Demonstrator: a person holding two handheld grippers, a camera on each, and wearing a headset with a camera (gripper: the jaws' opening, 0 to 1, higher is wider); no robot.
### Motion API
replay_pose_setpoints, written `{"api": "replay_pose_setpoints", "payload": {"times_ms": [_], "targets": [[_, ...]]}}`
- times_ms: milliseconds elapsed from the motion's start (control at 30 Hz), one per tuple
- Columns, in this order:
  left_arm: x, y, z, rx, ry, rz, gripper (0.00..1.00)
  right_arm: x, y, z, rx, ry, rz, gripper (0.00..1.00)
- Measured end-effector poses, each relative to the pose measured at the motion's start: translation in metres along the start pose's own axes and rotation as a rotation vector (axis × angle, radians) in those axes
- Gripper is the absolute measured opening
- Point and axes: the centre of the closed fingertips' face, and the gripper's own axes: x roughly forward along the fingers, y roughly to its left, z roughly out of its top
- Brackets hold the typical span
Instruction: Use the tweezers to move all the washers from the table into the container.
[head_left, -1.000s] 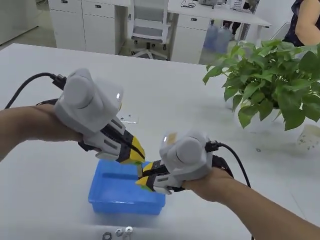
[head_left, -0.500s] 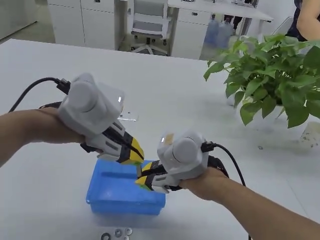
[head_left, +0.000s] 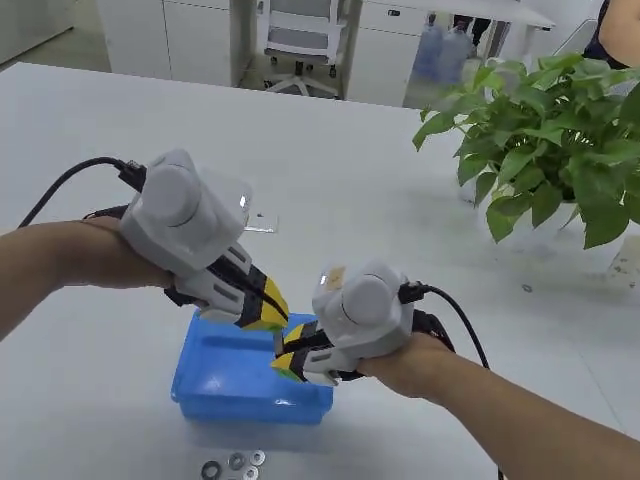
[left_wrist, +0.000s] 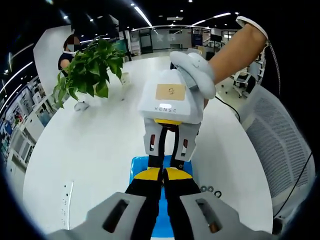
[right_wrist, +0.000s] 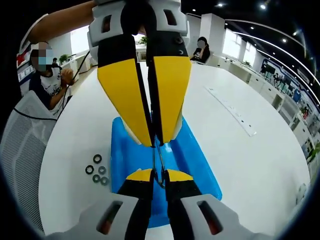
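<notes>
Over the blue container, my left gripper and my right gripper meet tip to tip. In the right gripper view, thin metal tweezers run from the left gripper's yellow jaws down into the right gripper. Both pairs of jaws are pressed together on them. The left gripper faces the right gripper's white body in its own view. Several washers lie on the table just in front of the container, and they also appear as washers and washers in the two gripper views.
A potted green plant stands at the back right of the white table. A small clear strip lies behind the left gripper. Cables trail from both grippers. Office chairs and cabinets stand beyond the table's far edge.
The head camera has tilted down a little, so more of the washers shows. Both grippers stay tip to tip over the container.
</notes>
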Motion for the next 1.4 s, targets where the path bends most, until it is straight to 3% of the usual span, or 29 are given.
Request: {"api": "replay_pose_setpoints", "payload": {"times_ms": [600, 967, 1400], "targets": [[0.008, -0.004, -0.009, -0.021, 0.002, -0.011, 0.05, 0.009, 0.004, -0.009, 0.009, 0.025, 0.023, 0.1], [0.007, -0.002, -0.006, -0.016, 0.0, -0.004, 0.06, 0.007, 0.003, -0.008, 0.01, 0.019, 0.018, 0.11], [-0.005, -0.006, 0.006, -0.003, -0.009, 0.0, 0.06, -0.006, 0.007, 0.004, -0.006, -0.002, 0.001, 0.12]]}}
